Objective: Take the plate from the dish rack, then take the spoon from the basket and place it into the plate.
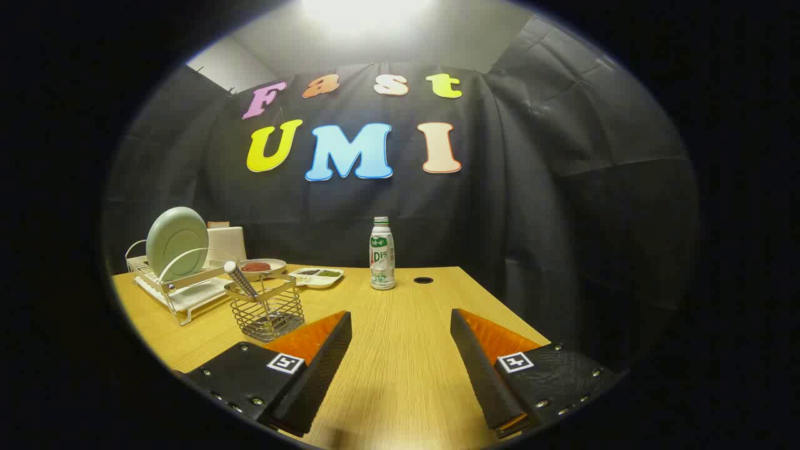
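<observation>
Nothing done yet: plate (177,242) sits in the dish rack (164,282), spoon (240,279) in the basket (270,312), gripper (400,325) jaws spread and empty.

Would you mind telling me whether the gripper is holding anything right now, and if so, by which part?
Nothing is held. The gripper is open over bare table; the plate stands in the rack and the spoon in the basket.

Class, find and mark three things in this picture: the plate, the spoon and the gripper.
plate (177,242), gripper view, centre of its face as it stands in the dish rack.
spoon (240,279), gripper view, handle sticking out of the wire basket.
gripper (400,325), gripper view, open gap midway between its fingertips.
</observation>
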